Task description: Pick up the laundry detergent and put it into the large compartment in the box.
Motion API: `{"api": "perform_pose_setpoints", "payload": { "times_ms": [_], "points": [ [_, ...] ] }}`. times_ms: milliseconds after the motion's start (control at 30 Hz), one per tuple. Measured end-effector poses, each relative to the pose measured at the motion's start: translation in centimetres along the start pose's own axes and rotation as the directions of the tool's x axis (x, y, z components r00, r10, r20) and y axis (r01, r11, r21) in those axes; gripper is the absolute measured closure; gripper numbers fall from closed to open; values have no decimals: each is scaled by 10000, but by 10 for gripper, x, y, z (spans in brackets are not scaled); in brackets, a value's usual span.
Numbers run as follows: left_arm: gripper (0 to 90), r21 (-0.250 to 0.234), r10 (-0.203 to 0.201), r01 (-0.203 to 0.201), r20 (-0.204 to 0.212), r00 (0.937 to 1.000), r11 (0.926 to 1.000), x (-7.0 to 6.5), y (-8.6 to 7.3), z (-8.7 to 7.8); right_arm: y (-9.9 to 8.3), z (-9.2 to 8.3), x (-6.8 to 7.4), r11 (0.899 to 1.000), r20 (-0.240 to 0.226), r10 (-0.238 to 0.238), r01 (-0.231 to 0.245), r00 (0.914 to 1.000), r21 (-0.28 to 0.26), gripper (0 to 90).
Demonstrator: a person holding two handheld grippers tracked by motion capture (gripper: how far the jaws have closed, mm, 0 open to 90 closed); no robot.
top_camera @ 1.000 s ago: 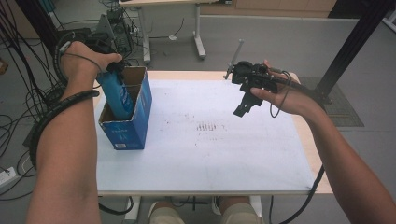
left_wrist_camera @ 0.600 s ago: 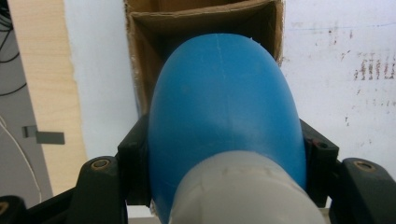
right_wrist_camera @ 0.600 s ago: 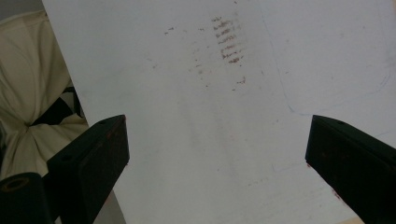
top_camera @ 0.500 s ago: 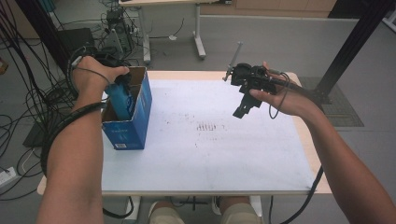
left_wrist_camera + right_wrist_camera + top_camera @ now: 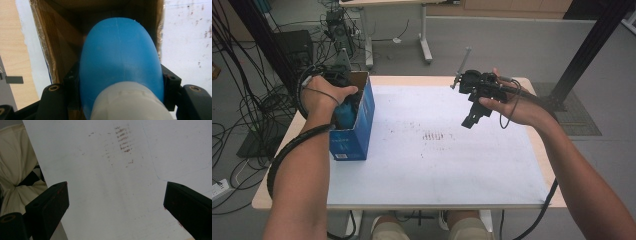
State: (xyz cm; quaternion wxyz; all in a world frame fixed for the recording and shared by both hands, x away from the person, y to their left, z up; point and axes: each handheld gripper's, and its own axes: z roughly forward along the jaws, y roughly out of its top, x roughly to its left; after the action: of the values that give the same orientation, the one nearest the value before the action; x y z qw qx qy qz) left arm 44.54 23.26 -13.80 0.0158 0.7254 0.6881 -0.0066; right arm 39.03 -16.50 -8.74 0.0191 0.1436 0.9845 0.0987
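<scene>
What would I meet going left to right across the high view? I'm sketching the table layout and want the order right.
Left hand on its gripper → blue bottle → blue box → rust-stained white sheet → right gripper → right hand.

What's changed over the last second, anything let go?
The left gripper has sunk with the blue bottle from above the box down into it; the jaws stay clamped on the bottle, nothing let go. The right gripper stays open above the table; the box hasn't moved.
</scene>
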Motion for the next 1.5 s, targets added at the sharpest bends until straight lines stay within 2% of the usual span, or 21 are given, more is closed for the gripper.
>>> {"api": "perform_pose_setpoints", "payload": {
  "times_ms": [167,333,467,667,1500],
  "points": [
    [373,-94,87,-89,-140,9999,9999,0,-4,6,1,3,-1,10000,-41,15,-15,10000,50,62],
    [373,-259,43,-42,42,10000,9997,4,-7,9,4,7,-1,9999,-78,-25,26,10000,129,62],
    [373,-343,222,-225,-90,9997,9992,2,-9,8,6,8,0,9999,-83,-20,21,10000,128,61],
    [372,-349,310,-314,-128,9994,9989,2,-8,7,9,9,0,9998,-83,-32,34,10000,199,61],
    [372,-157,521,-524,-222,9984,9985,6,-8,24,11,16,-2,9997,-178,8,-4,9998,226,61]
  ]
}}
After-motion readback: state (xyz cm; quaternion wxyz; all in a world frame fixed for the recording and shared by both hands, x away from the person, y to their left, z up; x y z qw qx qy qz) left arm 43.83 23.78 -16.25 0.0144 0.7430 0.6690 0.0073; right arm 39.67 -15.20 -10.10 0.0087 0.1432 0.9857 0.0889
